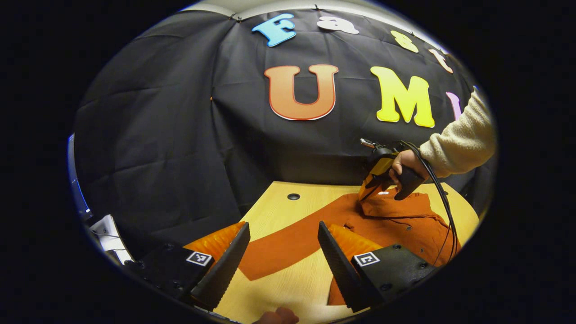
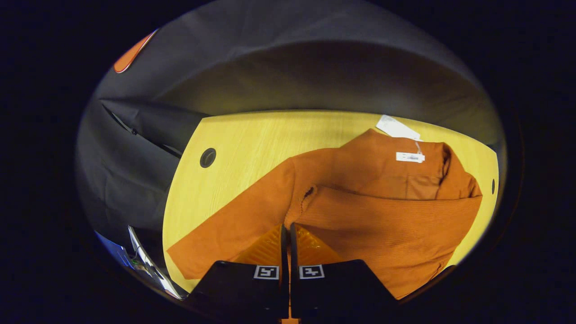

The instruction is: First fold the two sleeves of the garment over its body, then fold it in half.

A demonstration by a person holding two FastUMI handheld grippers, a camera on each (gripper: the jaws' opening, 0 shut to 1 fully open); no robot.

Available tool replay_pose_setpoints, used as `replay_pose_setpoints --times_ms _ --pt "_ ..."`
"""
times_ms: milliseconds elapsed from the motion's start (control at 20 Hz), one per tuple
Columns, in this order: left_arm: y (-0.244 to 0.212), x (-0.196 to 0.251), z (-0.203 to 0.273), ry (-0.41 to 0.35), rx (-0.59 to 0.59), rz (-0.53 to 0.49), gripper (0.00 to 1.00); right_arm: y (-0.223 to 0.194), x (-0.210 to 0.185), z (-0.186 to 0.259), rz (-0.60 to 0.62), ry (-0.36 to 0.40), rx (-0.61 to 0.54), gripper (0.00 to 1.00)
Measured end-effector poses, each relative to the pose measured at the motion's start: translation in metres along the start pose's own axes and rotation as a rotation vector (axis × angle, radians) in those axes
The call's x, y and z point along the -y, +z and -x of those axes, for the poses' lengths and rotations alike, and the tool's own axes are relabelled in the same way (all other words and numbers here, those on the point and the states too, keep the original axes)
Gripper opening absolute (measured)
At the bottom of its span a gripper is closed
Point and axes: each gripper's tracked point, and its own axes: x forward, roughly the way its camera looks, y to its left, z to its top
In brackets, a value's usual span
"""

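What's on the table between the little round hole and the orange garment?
Nothing: bare wood separates the hole from the garment on the table, in the right gripper view.

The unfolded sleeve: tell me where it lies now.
In the left gripper view, the unfolded sleeve stretches diagonally across the wooden table, passing between the open left hand-held gripper, leftward from the garment's body.

Ribbed cloth garment [image 2: 387,216], wood-grain table [image 2: 252,148]

A light wooden table [image 2: 252,139] with a round cable hole [image 2: 207,157] carries an orange garment [image 2: 387,216]. One sleeve [image 2: 234,220] stretches flat across the wood; a white tag [image 2: 398,128] lies beside the collar.
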Motion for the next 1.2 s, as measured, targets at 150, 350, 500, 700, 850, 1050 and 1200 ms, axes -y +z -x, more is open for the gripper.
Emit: replay_pose_setpoints --times_ms 150,350,500,700,850,1050,1200 --pt "-0.013 -0.006 -0.006 0.016 -0.031 0.016 0.98 0.001 0.003 -0.011 -0.05 -0.01 -0.002 0.02" --pt "-0.022 -0.01 -0.016 0.026 -0.051 0.041 0.99 0.011 -0.005 0.001 -0.197 0.091 0.031 0.24" --pt "-0.026 -0.02 -0.029 0.058 -0.061 0.047 0.99 0.014 0.01 0.031 -0.261 0.117 0.069 0.63" --pt "-0.044 -0.041 -0.057 0.172 -0.135 0.065 0.98 0.001 0.035 0.096 -0.25 0.213 0.125 0.95" --pt "-0.05 -0.052 -0.078 0.189 -0.167 0.1 0.99 -0.031 0.073 0.141 -0.193 0.231 0.157 0.89" --pt "-0.085 -0.061 -0.106 0.265 -0.321 0.144 0.98 -0.085 0.135 0.194 -0.115 0.189 0.254 0.96" --pt "-0.124 -0.066 -0.111 0.355 -0.451 0.288 0.99 -0.133 0.187 0.22 -0.143 0.126 0.308 0.96"
